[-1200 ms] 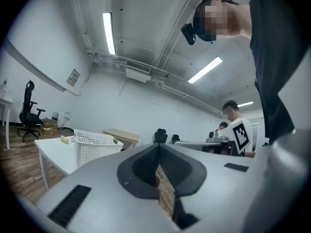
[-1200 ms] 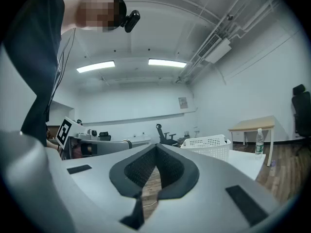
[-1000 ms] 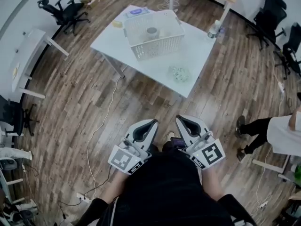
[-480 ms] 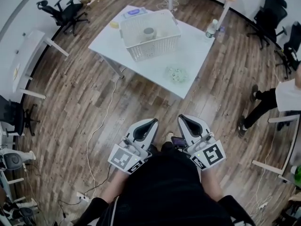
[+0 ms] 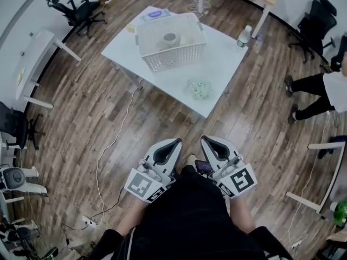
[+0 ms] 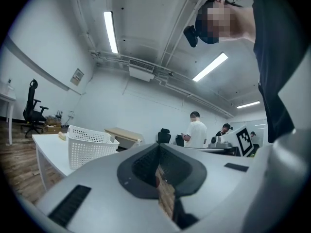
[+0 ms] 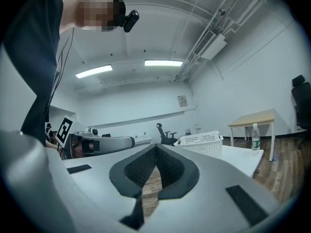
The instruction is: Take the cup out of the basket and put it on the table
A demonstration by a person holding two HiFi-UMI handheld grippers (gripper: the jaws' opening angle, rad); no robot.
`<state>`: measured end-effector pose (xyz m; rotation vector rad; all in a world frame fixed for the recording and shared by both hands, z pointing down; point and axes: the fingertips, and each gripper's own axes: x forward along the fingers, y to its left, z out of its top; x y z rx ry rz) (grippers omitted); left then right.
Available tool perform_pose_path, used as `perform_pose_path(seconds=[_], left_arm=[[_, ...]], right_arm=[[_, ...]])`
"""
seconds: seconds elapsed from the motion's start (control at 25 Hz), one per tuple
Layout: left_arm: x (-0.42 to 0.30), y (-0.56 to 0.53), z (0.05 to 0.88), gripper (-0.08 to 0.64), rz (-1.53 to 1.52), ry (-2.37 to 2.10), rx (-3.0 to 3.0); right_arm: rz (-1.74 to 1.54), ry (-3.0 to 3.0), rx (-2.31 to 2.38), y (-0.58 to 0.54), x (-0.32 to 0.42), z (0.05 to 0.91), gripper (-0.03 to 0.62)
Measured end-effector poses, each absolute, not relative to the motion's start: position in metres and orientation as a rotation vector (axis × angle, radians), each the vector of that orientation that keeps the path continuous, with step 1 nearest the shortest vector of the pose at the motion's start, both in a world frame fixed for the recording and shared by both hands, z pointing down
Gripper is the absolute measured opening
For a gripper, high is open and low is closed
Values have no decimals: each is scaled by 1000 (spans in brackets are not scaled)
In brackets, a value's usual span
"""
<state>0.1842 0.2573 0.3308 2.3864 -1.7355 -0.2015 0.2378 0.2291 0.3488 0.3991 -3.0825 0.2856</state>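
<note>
Cup (image 5: 171, 37) inside basket (image 5: 172, 58); left gripper (image 5: 174, 142) and right gripper (image 5: 207, 140) both closed, empty, well short of basket. Risk: unopened jaws could topple cup

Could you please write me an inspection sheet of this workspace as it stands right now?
Surface: white table, standing on a wood floor ahead of the person.
Job's things: white basket on the table; cup inside it, not yet taken out.
Clutter: small pale greenish item near the table's front edge; water bottle at its right corner; blue-and-white pack behind the basket.
Grippers: left gripper and right gripper, jaws shut, empty, held close to the body, well short of the table.
Cables: white cable runs across the floor towards a power strip.
Surroundings: office chairs; a person at right.
</note>
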Motion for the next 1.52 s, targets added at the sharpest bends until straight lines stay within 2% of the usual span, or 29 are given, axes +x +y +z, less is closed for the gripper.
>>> perform_pose_path(seconds=[0.36,1.08,1.52], left_arm=[[163,240,338,9,-180,-1757,2362],[30,173,328,9,-218,-1667,2437],[-69,176,336,9,-214,-1675,2445]], right_arm=[[324,-3070,369,211,216,353,25],[240,-3040,478,149,83,335,25],[232,-2945,609,139,2,347,25]])
